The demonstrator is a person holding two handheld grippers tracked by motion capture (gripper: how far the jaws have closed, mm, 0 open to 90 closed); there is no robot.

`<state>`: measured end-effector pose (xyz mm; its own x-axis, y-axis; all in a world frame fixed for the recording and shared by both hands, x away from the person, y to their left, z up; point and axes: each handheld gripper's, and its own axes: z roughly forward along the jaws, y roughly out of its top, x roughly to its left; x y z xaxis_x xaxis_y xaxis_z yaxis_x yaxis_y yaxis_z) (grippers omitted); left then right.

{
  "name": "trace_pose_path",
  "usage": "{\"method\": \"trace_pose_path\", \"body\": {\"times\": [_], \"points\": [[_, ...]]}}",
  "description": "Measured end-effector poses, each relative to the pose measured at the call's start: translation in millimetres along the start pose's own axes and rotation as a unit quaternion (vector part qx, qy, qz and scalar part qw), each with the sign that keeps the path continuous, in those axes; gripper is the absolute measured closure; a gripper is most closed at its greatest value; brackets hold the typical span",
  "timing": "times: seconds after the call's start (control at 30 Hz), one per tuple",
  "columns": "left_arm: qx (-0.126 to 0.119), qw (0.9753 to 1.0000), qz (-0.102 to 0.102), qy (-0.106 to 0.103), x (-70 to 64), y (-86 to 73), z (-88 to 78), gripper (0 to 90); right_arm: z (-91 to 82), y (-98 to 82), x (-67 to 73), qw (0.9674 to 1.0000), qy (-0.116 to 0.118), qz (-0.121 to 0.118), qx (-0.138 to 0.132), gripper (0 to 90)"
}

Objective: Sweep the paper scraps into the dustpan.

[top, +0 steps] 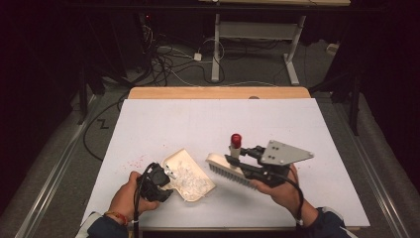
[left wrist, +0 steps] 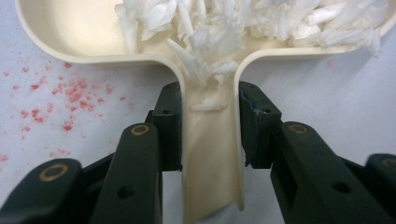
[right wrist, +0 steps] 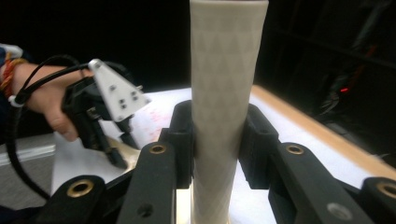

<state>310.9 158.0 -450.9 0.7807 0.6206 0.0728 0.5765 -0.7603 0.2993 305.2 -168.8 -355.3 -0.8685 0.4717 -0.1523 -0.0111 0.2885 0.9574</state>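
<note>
**Technician:** How was the left gripper set, and on what?

**Inspector:** Its jaws were closed on the handle of the cream dustpan, one pad pressed against each side of the handle. In the high view the dustpan lay flat on the white table sheet, near the front edge, with its tray pointing away from the left hand.

**Technician:** What did the tray contain?

**Inspector:** White shredded scraps, heaped in the tray and spilling down into the neck of the handle. Red specks lay on the sheet just beside the pan, on the left in the left gripper view.

**Technician:** And the right gripper?

**Inspector:** It was clamped on the pale handle of a hand brush, which stood upright between the jaws in the right gripper view. In the high view the brush sat just to the right of the dustpan, bristles facing down towards the person, the red-tipped handle end pointing up. The brush and the pan were close but apart. The right hand held the gripper from below.
</note>
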Motion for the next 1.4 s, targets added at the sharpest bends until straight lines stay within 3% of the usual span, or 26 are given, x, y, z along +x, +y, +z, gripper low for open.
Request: {"method": "trace_pose_path", "body": {"times": [0.17,0.3,0.47,0.57,0.73,0.83,0.87,0.9,0.97,1.07,1.13,1.4], "points": [[0.001,1.0000,0.002,-0.002,0.6,-2.1,-0.3,62.6,-40.8,-3.8,-22.5,0.9992,-0.035,0.015,0.011,70.8],[0.003,1.0000,0.003,-0.001,1.1,-2.5,0.9,62.6,-73.3,-15.7,-36.9,0.9965,-0.071,0.032,0.031,70.8],[0.005,1.0000,0.003,0.001,0.2,-1.7,0.8,62.6,-108.8,-26.3,-39.8,0.9922,-0.109,0.033,0.051,70.8],[0.007,1.0000,0.004,0.002,0.0,-1.2,0.8,62.6,-119.3,-34.4,-40.5,0.9851,-0.158,0.017,0.065,70.8],[0.008,1.0000,0.006,0.003,-0.1,-1.1,0.9,62.5,-121.4,-52.6,-47.6,0.9714,-0.223,0.023,0.078,70.8],[0.007,1.0000,0.006,0.004,-0.5,-1.3,0.9,62.5,-113.6,-70.0,-52.4,0.9645,-0.251,0.043,0.071,70.8],[0.006,1.0000,0.005,0.003,-0.5,-1.4,0.9,62.5,-111.1,-74.3,-53.7,0.9638,-0.254,0.048,0.066,70.8],[0.006,1.0000,0.005,0.004,-0.6,-1.5,1.1,62.5,-109.8,-75.9,-53.3,0.9643,-0.254,0.052,0.055,70.8],[0.005,1.0000,0.004,0.004,-0.6,-1.7,1.1,62.5,-104.9,-73.8,-50.6,0.9649,-0.252,0.045,0.060,70.8],[0.006,1.0000,0.004,0.003,-0.4,-1.0,1.4,62.5,-92.3,-71.4,-44.5,0.9689,-0.233,0.055,0.062,70.6],[0.007,1.0000,0.002,0.004,-1.1,-0.5,1.4,62.5,-80.2,-68.4,-38.7,0.9692,-0.234,0.041,0.066,70.4],[0.007,1.0000,0.004,0.003,-0.3,0.7,1.4,62.5,-29.8,-52.4,-17.2,0.9811,-0.182,0.029,0.058,70.8]]}}
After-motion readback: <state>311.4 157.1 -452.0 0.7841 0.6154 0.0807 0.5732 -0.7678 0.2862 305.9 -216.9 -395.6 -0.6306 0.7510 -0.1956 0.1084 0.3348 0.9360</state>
